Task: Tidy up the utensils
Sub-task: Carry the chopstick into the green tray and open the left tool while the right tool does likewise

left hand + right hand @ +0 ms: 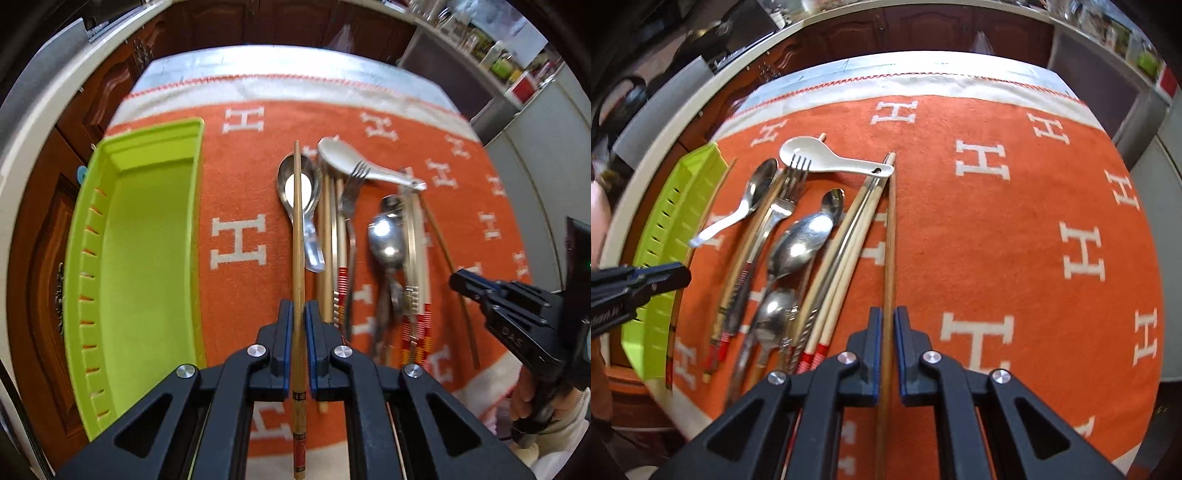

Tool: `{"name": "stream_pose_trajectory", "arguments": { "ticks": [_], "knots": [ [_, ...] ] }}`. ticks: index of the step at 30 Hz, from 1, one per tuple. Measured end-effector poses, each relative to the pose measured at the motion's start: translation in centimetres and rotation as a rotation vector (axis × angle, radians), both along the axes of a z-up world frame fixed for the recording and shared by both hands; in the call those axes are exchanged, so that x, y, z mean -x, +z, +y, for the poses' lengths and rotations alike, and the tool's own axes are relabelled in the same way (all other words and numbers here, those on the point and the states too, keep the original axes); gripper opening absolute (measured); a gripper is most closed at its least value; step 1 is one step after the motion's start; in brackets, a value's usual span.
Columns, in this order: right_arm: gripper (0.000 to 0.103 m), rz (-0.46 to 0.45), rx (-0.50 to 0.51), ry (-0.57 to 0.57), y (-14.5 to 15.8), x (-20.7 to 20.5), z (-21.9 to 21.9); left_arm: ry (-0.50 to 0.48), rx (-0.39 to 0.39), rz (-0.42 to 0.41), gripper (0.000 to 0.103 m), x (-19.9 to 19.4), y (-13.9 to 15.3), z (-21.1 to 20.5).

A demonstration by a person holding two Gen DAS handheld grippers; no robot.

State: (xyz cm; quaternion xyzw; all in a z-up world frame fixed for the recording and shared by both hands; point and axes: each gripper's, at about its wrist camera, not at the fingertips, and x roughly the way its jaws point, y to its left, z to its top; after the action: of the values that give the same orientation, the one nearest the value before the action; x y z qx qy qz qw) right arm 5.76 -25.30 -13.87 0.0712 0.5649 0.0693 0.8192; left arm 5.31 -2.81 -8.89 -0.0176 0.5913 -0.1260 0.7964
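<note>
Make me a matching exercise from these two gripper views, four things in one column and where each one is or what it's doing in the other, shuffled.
Things:
1. left gripper
2. green tray
3. white ceramic spoon
4. orange cloth

Places or states:
A. lying across the fork tines
B. empty, at the left edge of the table
C. shut on a brown chopstick
D. spread under the utensils, patterned with white H letters

Pairs: 1-C, 2-B, 3-A, 4-D
</note>
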Motion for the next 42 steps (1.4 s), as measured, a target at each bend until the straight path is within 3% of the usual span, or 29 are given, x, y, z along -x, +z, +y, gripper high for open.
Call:
{"name": "stream_pose_trajectory", "arguments": {
  "ticks": [7, 12, 15, 19, 25, 27, 28, 30, 35, 38, 42],
  "knots": [
    [0.006, -0.055, -0.096, 0.023, 4.8, 2.5, 1.3, 0.046, 0.060, -0.100, 0.004, 2.2, 5.8, 4.0],
    [0.006, -0.101, -0.149, 0.094, 8.4, 2.8, 4.1, 0.121, -0.022, -0.192, 0.004, 3.5, 8.5, 8.4],
    [0.006, -0.119, -0.167, 0.135, 9.8, 2.6, 6.2, 0.165, -0.073, -0.188, 0.004, 2.9, 7.7, 10.8],
    [0.006, -0.103, -0.216, 0.165, 10.7, 1.1, 9.4, 0.201, -0.087, -0.102, 0.004, 0.2, 4.2, 12.9],
    [0.006, -0.008, -0.302, 0.113, 9.0, -2.7, 14.4, 0.238, -0.146, -0.059, 0.005, -2.5, 0.2, 13.6],
    [0.006, 0.037, -0.342, 0.072, 7.9, -4.0, 15.7, 0.263, -0.127, -0.054, 0.010, -2.4, -0.2, 13.8],
    [0.006, 0.048, -0.348, 0.056, 7.5, -4.3, 16.2, 0.276, -0.112, -0.059, 0.013, -2.1, -0.1, 14.1],
    [0.006, 0.075, -0.367, 0.018, 6.4, -5.2, 17.4, 0.306, -0.110, -0.078, 0.030, -1.5, 0.5, 14.5],
    [0.007, 0.162, -0.428, 0.019, 4.3, -6.1, 19.9, 0.369, -0.154, -0.157, 0.043, 0.4, 3.2, 15.4],
    [0.008, 0.217, -0.439, 0.061, 3.4, -5.8, 21.2, 0.382, -0.176, -0.172, 0.044, 1.0, 3.9, 15.7],
    [0.019, 0.244, -0.475, 0.097, 2.9, -5.2, 21.5, 0.408, -0.186, -0.171, 0.044, 1.5, 3.8, 16.3]
  ]
}}
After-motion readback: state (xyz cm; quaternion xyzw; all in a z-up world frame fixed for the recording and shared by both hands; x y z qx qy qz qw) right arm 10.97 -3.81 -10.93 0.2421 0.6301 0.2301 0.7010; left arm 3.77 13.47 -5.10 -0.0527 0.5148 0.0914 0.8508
